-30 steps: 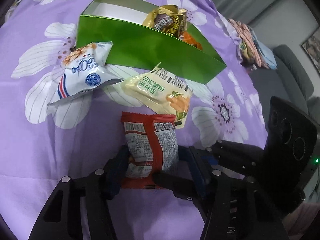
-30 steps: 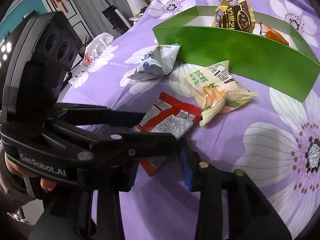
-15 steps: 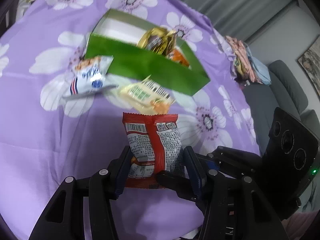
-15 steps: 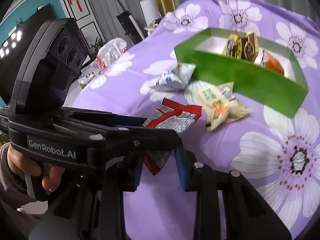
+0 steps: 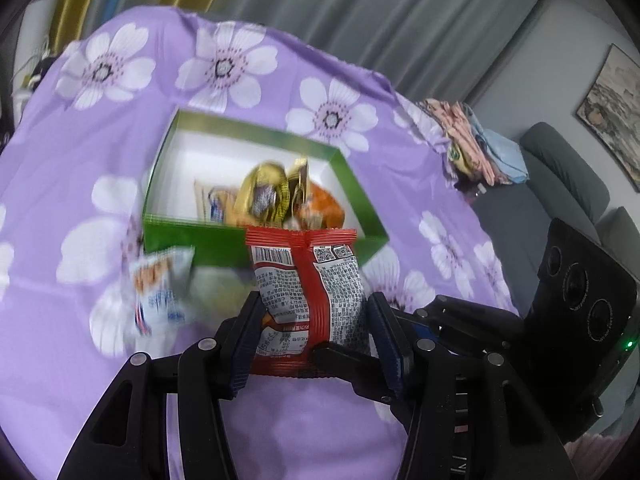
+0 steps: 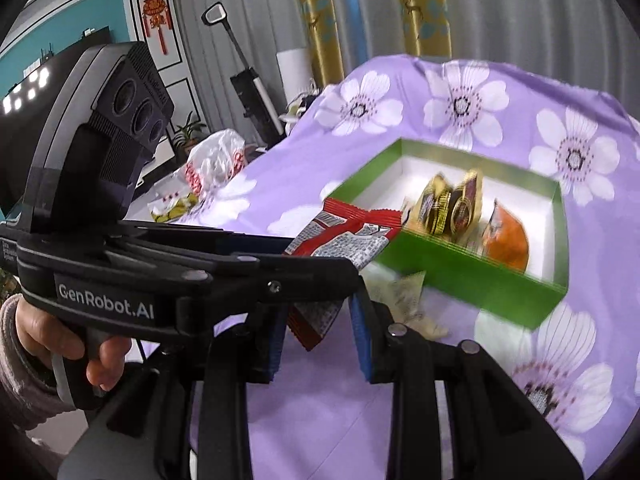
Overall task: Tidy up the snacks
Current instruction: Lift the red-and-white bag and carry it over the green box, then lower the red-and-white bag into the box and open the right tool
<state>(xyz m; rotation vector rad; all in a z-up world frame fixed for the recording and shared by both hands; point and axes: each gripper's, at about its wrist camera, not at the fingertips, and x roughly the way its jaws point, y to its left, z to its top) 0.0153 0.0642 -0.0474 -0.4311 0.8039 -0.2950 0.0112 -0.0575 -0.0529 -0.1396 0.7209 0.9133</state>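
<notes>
My left gripper (image 5: 316, 340) is shut on a red snack packet (image 5: 308, 288) and holds it in the air, short of the green box (image 5: 200, 236). The packet also shows in the right wrist view (image 6: 340, 240), near the box's corner (image 6: 472, 280). The box holds gold-wrapped snacks (image 5: 272, 196) and an orange packet (image 5: 324, 204). A white-and-blue packet (image 5: 160, 288) lies on the cloth in front of the box. A pale yellow packet (image 6: 404, 296) lies by the box wall. My right gripper (image 6: 318, 336) is open and empty, just behind the left one.
The table has a purple flowered cloth (image 5: 80, 360). A pile of folded cloth (image 5: 476, 148) sits at its far right edge, with a grey sofa (image 5: 560, 176) beyond. A white plastic bag (image 6: 212, 164) lies off the left edge.
My left gripper has lifted the red packet off the cloth and carried it toward the green box. My right gripper has risen along with it.
</notes>
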